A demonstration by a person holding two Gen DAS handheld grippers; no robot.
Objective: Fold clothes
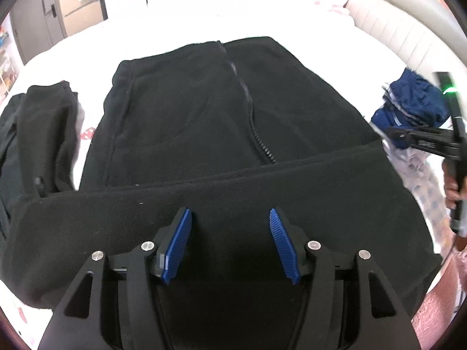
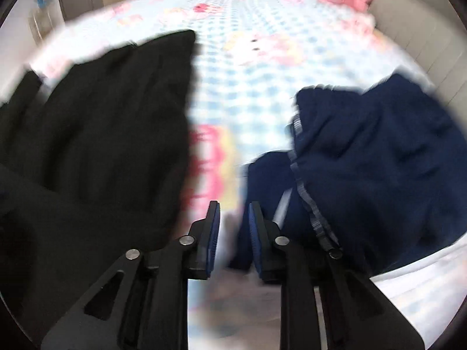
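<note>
Looking through the left wrist view first, the black fleece jacket (image 1: 221, 122) filled the middle of the frame, zipper up, lying flat on the bed (image 1: 175, 20), with one sleeve (image 1: 233, 192) already folded across its lower part. The left gripper (image 1: 230, 242) hung over that sleeve at bottom center with its blue pads spread wide and nothing between them. Another black garment (image 1: 38, 134) sat bunched at the left edge, and a navy garment (image 1: 414, 108) was heaped at the right edge, where the right gripper poked in, held by the person's hand (image 1: 454, 186). Over in the right wrist view everything was smeared with motion blur; the right gripper (image 2: 233, 218) sat at bottom center, jaws narrowed to a slim gap, empty as far as I could see, over bare checked sheet between the jacket on the left and the navy pile on the right. My worry: fleece is thick and springy, so that folded sleeve could creep back open if nobody pins it, and a fast-swinging right gripper could snag the navy pile's trim or drag the jacket edge out of line.
</note>
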